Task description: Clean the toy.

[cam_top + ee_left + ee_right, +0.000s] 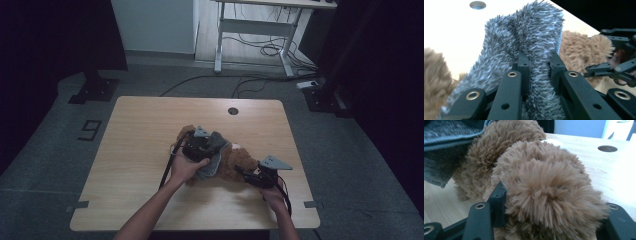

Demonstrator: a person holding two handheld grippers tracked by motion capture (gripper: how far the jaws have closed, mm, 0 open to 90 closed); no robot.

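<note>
Shaggy grey cloth point(524, 42) pinched in jaws, fluffy brown plush toy point(544, 182)

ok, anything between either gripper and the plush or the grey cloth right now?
Nothing visible. The left gripper has its jaws shut on a fold of the grey fuzzy cloth, and the right gripper has a limb of the brown plush toy between its jaws. Both are directly on their things on the table.

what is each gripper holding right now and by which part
The left gripper pinches a fold of the grey fuzzy cloth between its jaws. The right gripper has a rounded limb of the brown plush toy between its jaws.
</note>
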